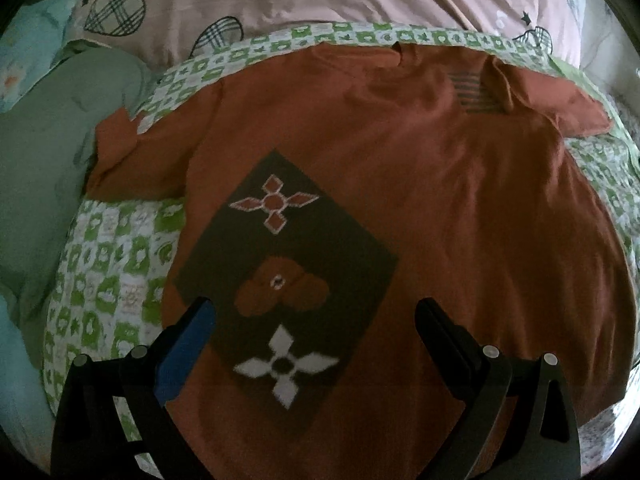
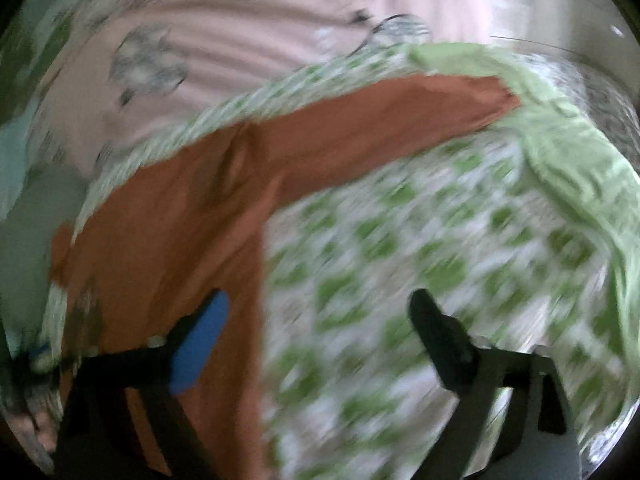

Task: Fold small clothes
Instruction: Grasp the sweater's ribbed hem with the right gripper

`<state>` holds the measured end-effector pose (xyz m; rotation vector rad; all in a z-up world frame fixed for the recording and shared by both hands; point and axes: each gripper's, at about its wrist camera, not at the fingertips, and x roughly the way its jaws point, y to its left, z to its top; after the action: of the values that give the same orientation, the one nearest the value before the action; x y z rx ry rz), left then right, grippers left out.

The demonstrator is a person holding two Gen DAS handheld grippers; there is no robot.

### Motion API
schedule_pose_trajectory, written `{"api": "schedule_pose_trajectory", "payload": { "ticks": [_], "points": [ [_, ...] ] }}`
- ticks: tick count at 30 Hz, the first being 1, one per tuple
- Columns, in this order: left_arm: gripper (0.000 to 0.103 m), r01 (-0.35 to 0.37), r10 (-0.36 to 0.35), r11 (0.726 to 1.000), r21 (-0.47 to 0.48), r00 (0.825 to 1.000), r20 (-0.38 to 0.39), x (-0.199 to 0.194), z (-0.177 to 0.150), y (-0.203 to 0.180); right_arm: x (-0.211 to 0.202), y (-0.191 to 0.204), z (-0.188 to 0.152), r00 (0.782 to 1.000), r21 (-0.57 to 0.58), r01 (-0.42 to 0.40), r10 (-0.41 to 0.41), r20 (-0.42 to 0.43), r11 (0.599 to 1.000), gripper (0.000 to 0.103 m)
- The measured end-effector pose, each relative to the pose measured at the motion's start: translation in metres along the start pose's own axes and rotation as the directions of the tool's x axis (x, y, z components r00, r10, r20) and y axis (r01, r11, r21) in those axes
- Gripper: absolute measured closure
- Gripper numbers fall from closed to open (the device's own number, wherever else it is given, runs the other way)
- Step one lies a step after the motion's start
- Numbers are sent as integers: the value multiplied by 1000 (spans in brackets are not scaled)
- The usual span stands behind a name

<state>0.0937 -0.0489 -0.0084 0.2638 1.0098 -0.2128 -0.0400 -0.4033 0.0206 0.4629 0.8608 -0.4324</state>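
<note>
A small rust-orange T-shirt [image 1: 440, 200] lies spread flat on a green-and-white checked blanket [image 1: 112, 272], collar at the far side, sleeves out to both sides. A dark patch [image 1: 288, 280] with flower shapes is on its front. My left gripper [image 1: 316, 320] is open and empty, hovering over the lower part of the shirt above the patch. In the blurred right wrist view the shirt [image 2: 168, 232] fills the left, one sleeve [image 2: 400, 116] reaching to the far right. My right gripper [image 2: 320, 312] is open and empty, straddling the shirt's right side edge over the blanket [image 2: 420, 260].
A pink quilt [image 1: 280, 4] with plaid hearts and stars lies behind the blanket. A grey-green pillow [image 1: 44, 148] sits at the left. A light green cloth [image 2: 572, 152] lies along the blanket's right side.
</note>
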Motion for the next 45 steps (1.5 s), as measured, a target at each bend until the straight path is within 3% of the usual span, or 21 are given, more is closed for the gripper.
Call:
{"api": "schedule_pose_trajectory", "payload": {
  "ticks": [5,7,13,16,18,20,21,25,28,32,34,38,41,45],
  "points": [
    [3,22,-22,1000,8,999,-30,18,13,-13,36,-67,73,994,171,55,-71,86,984,37],
    [3,24,-23,1000,19,999,-46,26,17,-20,58,-93,102,990,246,55,-84,111,968,47],
    [3,25,-23,999,27,997,-80,50,31,-31,123,-152,174,978,398,94,-160,137,913,48],
    [3,22,-19,1000,21,993,-113,63,36,-31,148,-189,190,980,521,19,-119,159,853,48],
    [3,23,-20,1000,19,991,-131,69,39,-31,142,-206,202,967,530,-26,-113,228,847,50],
    [3,29,-26,999,20,990,-136,73,40,-33,144,-198,212,968,498,-7,-119,222,867,73],
    [3,32,-28,999,20,990,-139,73,40,-33,138,-195,214,970,472,-16,-101,221,882,95],
    [3,53,-50,998,21,991,-121,69,37,-35,109,-150,215,963,333,-62,-31,268,941,95],
    [3,68,-66,998,14,993,-100,62,34,-33,87,-87,202,960,207,-135,77,268,969,95],
    [3,81,-81,997,-8,994,-71,54,31,-24,72,3,171,939,84,-286,262,221,954,95],
    [3,88,-89,996,-20,994,-58,52,32,-18,74,50,156,916,37,-369,356,186,929,95],
    [3,113,-115,992,-62,993,-26,49,37,2,91,147,125,838,7,-543,541,78,840,95],
    [3,143,-144,983,-118,990,2,47,39,25,114,210,100,785,9,-619,619,-12,785,95],
    [3,172,-170,970,-170,985,26,48,38,49,143,275,68,734,2,-671,665,-141,741,95]
  ]
}}
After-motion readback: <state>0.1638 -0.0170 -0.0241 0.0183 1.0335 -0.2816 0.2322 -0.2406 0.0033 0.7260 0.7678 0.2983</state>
